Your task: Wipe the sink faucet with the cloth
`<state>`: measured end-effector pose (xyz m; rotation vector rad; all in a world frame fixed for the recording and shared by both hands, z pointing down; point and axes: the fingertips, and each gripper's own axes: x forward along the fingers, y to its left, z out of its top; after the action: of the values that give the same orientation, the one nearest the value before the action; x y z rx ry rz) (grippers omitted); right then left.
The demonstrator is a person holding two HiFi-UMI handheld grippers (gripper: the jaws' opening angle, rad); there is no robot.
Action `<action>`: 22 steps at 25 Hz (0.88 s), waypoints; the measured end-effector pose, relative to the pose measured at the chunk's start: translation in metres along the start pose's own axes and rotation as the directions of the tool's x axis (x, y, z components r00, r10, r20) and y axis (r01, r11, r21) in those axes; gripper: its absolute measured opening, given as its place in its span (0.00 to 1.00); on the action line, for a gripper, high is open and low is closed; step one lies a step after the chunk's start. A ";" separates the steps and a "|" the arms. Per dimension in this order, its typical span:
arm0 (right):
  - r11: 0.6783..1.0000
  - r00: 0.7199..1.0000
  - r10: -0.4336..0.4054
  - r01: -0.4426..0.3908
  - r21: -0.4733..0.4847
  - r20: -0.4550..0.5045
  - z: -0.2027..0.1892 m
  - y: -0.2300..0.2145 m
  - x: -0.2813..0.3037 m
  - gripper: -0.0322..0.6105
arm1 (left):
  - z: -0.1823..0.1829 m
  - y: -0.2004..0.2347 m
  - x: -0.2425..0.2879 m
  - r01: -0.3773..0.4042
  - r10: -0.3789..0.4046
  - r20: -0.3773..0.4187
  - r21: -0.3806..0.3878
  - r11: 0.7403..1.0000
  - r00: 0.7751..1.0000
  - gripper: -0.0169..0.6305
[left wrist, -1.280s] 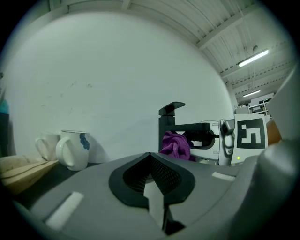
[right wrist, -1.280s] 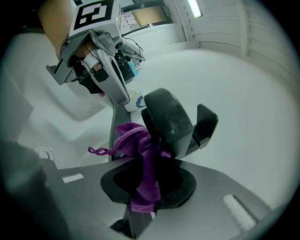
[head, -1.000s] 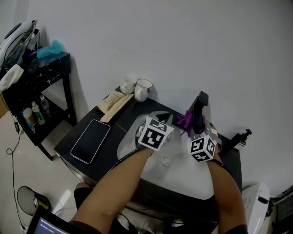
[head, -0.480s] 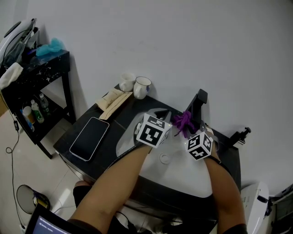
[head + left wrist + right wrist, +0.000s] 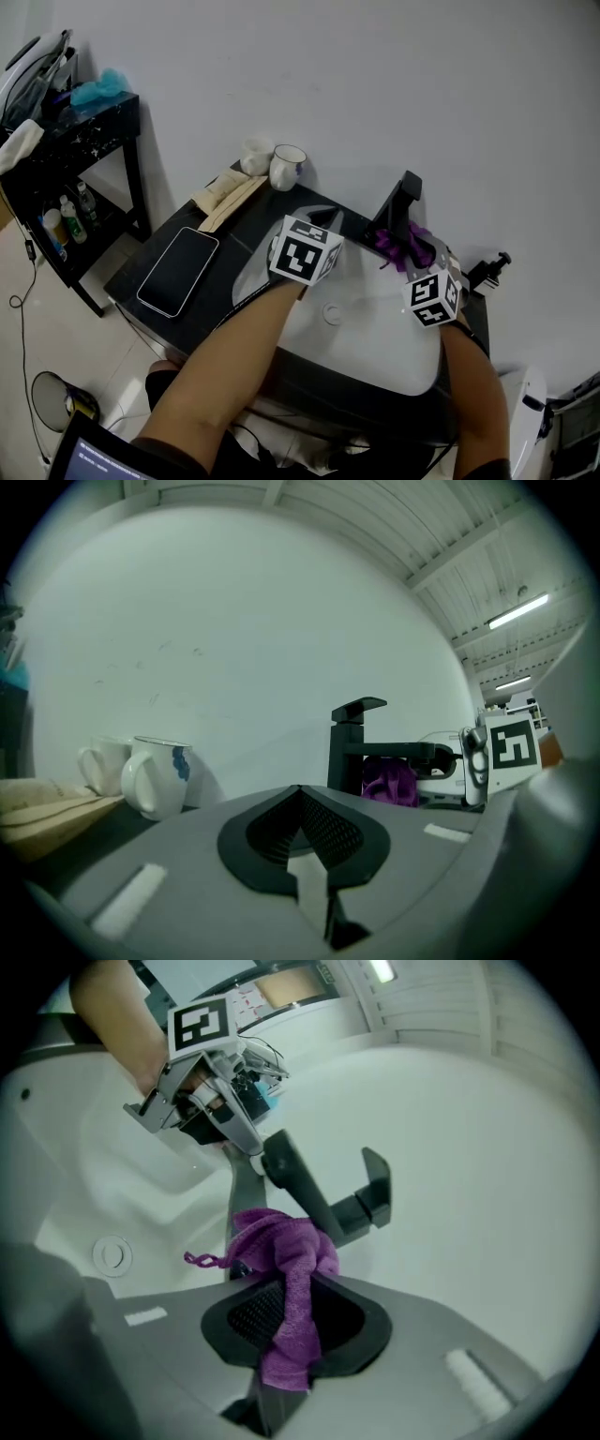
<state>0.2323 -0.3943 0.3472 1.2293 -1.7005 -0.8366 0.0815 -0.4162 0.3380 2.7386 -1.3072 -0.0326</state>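
A black faucet (image 5: 404, 208) stands at the back of a white sink (image 5: 375, 352). My right gripper (image 5: 413, 257) is shut on a purple cloth (image 5: 402, 244), which is bunched against the faucet's lower right side. In the right gripper view the cloth (image 5: 286, 1265) hangs from the jaws of my right gripper (image 5: 281, 1321) and presses on the faucet (image 5: 309, 1194) spout. My left gripper (image 5: 325, 221) hovers over the basin's back left, shut and holding nothing. The left gripper view has the faucet (image 5: 352, 747) and the cloth (image 5: 390, 783) ahead of my left gripper (image 5: 302, 803).
Two white mugs (image 5: 289, 167) (image 5: 255, 155) and a folded beige towel (image 5: 225, 197) sit at the counter's back left, with a dark phone (image 5: 178, 272) nearer. The drain (image 5: 332, 313) is mid-basin. A black shelf (image 5: 75, 141) with bottles stands far left. A small black fitting (image 5: 491, 268) is right of the sink.
My right gripper has carried the purple cloth from the faucet's left side round to its right. The left gripper stays over the basin, shifted slightly left.
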 end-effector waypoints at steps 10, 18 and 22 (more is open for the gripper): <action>0.983 0.990 -0.144 0.143 -0.113 -0.002 0.002 -0.078 -0.016 0.16 | -0.004 -0.002 -0.001 -0.001 0.002 -0.016 0.016 1.000 1.000 0.05; 0.960 0.983 -0.183 0.182 -0.214 0.014 0.027 -0.107 -0.008 0.16 | -0.002 0.000 -0.003 -0.006 0.006 -0.009 -0.005 1.000 1.000 0.05; 0.972 0.984 -0.176 0.171 -0.161 -0.014 0.027 -0.113 0.005 0.16 | 0.000 0.000 -0.002 -0.004 0.004 -0.002 -0.012 1.000 1.000 0.05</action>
<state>0.2503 -0.4309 0.2383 1.2857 -1.4879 -1.0346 0.0802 -0.4149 0.3380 2.7258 -1.3075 -0.0370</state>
